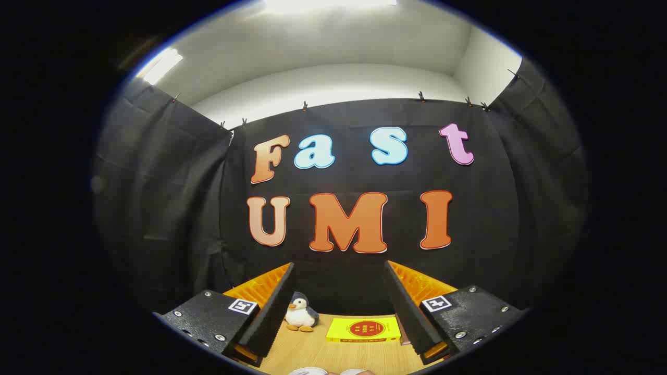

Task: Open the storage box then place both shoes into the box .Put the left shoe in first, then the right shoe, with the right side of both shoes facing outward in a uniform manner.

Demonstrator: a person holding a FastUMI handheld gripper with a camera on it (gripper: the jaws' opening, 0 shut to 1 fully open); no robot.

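Shoes and storage box lie somewhere you cannot locate from your claw, which is spread wide, holding nothing. Beyond it, a yellow box sits on the table; descending blind risks collision.

a staged recording booth, not a lived-in room. black cloth hangs as the walls on three sides, pinned along its top edge with small clips, and plain white wall and ceiling with bright strip lights show above it. a light wood-grain surface sits at the foot of the cloth, holding a few props: a small plush penguin toy and a flat yellow box with a red round mark. the tool, fingers spread apart with nothing between them, carries square black-and-white tracking markers.
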